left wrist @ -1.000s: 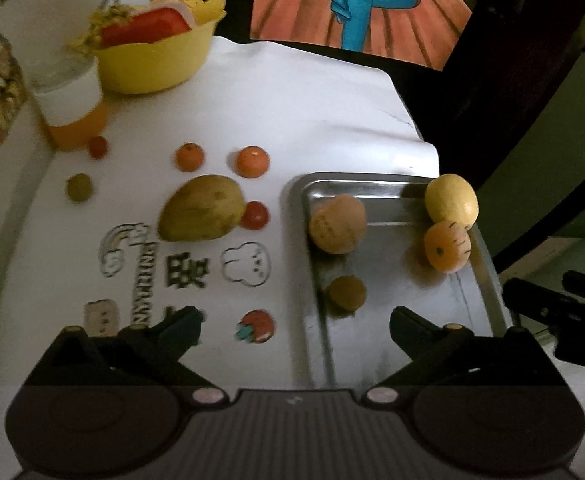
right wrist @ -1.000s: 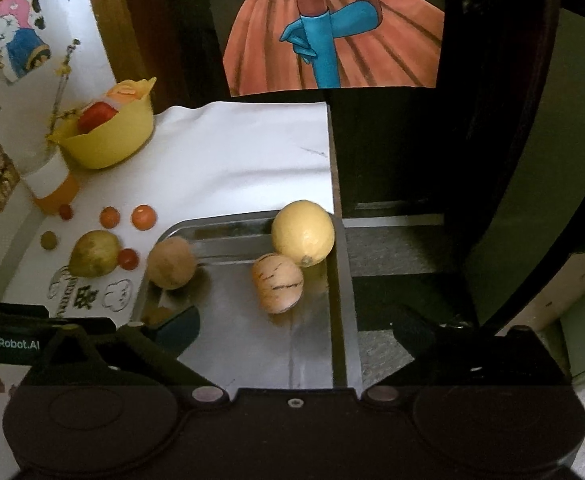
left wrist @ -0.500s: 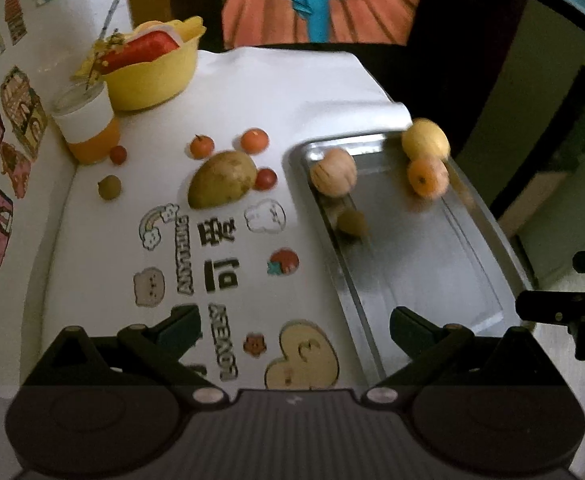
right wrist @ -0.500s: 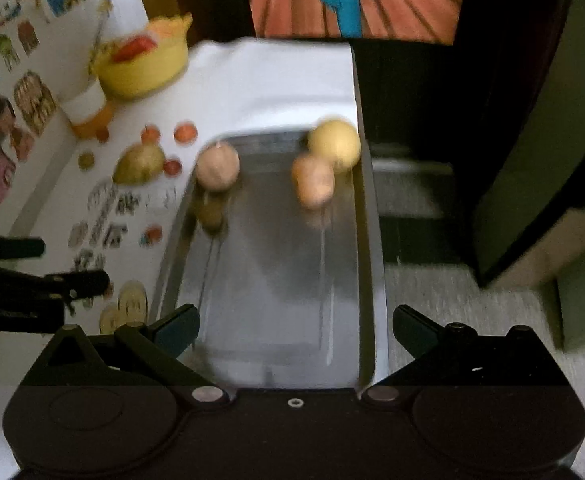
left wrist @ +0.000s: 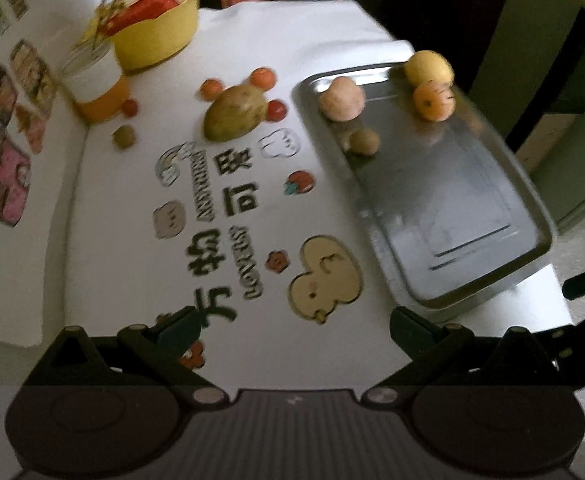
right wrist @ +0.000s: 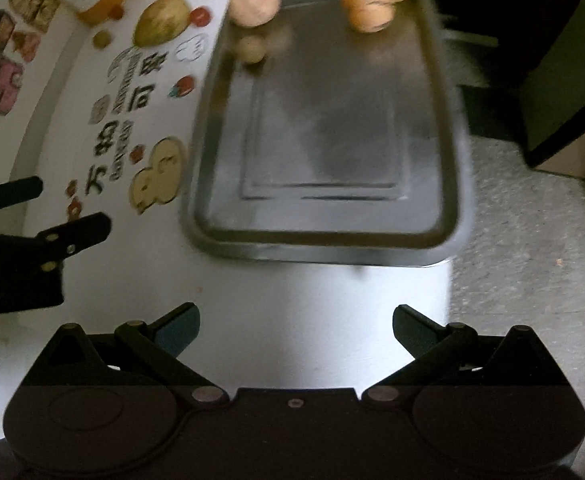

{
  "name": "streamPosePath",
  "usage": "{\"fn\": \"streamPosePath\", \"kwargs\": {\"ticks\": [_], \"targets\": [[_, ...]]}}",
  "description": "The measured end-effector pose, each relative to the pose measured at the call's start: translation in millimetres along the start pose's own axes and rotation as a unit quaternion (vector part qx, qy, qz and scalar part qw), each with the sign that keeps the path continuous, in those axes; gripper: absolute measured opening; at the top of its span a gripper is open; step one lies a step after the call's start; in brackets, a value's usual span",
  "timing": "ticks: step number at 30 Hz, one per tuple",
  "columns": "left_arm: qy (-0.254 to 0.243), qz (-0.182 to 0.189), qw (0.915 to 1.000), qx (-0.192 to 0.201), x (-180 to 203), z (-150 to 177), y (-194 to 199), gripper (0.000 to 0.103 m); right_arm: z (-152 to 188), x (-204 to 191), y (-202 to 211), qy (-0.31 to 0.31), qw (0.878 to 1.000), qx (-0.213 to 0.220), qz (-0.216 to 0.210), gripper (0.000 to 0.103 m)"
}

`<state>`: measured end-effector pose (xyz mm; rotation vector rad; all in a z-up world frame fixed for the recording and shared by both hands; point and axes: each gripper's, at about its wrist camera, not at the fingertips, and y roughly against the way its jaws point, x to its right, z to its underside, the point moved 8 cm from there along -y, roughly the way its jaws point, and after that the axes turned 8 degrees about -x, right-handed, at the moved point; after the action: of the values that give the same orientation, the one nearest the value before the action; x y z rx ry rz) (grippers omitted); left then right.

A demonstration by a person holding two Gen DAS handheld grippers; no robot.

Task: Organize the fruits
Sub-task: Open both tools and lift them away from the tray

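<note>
Left wrist view: left gripper (left wrist: 294,326) spread wide and empty over the bench (left wrist: 252,32), far from the mango (left wrist: 234,114) lying ahead beside the tray (left wrist: 532,216), long axis slanting up to the right. Right gripper (right wrist: 296,322) likewise spread, farther off across the tray; small fruits blurred, kinds hard to tell.
</note>
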<state>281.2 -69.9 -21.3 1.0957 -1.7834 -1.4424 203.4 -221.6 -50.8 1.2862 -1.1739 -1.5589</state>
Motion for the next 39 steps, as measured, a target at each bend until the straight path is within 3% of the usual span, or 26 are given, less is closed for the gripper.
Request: {"fn": "streamPosePath", "kwargs": {"ticks": [13,23,34,39], "targets": [[0.075,-0.031,0.9963,-0.028,-46,21,4,0.102,-24,-59,-3,0.087,0.996,0.0,-0.015,0.102],[0.122,-0.038,0.9915,-0.026,-73,24,3,0.102,-55,-90,10,0.101,0.994,0.025,-0.026,0.102],[0.177,-0.035,0.9833,-0.022,-105,2,1,0.102,-89,-93,24,0.087,0.992,0.095,-0.001,0.102],[0.23,-0.021,0.9727,-0.024,-119,-16,-3,0.102,-97,-96,23,0.098,0.989,0.108,0.006,0.102]]}}
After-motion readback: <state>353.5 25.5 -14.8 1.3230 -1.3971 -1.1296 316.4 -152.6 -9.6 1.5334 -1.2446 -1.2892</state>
